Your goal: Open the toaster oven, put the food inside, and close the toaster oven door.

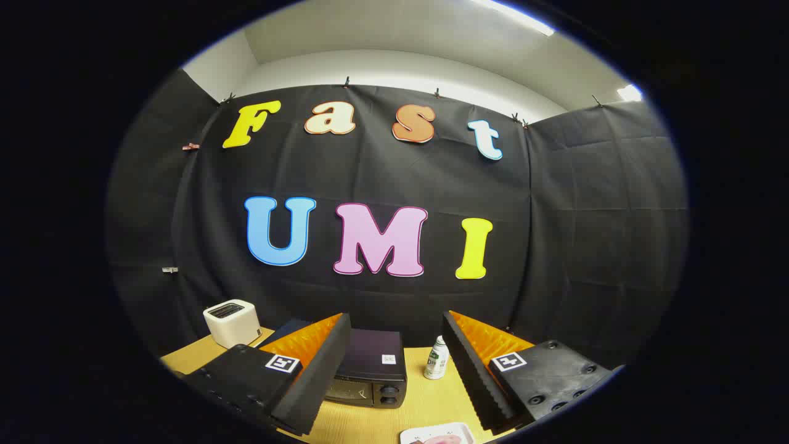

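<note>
A black toaster oven (370, 370) stands on the wooden table (425, 401), seen between and beyond my fingers, its glass door closed and its knobs on the right side. A white plate (434, 435) with pink food (442, 439) lies on the table close below the fingers, mostly cut off. My gripper (394, 364) is held high above the table, open wide, with nothing between its fingers.
A white pop-up toaster (232, 322) stands at the back left of the table. A small white bottle with a green label (436, 359) stands just right of the toaster oven. The black cloth wall rises right behind the table.
</note>
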Motion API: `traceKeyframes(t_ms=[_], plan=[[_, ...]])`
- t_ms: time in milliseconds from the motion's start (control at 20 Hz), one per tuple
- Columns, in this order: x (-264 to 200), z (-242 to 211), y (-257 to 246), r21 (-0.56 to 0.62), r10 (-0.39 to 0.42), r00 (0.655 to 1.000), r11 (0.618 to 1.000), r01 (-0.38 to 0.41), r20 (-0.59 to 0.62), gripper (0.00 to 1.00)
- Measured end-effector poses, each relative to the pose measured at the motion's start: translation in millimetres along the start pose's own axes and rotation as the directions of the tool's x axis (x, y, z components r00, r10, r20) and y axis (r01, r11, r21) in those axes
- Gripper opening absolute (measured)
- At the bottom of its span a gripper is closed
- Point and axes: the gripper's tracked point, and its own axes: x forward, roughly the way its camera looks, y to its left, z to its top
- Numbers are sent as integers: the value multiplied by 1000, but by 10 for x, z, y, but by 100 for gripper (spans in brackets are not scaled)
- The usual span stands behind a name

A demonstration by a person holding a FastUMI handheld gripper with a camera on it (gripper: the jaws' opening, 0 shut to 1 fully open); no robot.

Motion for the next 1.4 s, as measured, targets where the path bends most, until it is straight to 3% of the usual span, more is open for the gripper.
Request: traceKeyframes(t_ms=[950, 1400], plan=[[-17, -158, 194, -20, -6, 999, 1000, 5, -48, 97], [73, -512, 808, 10, 61, 990, 998, -60, -124, 97]])
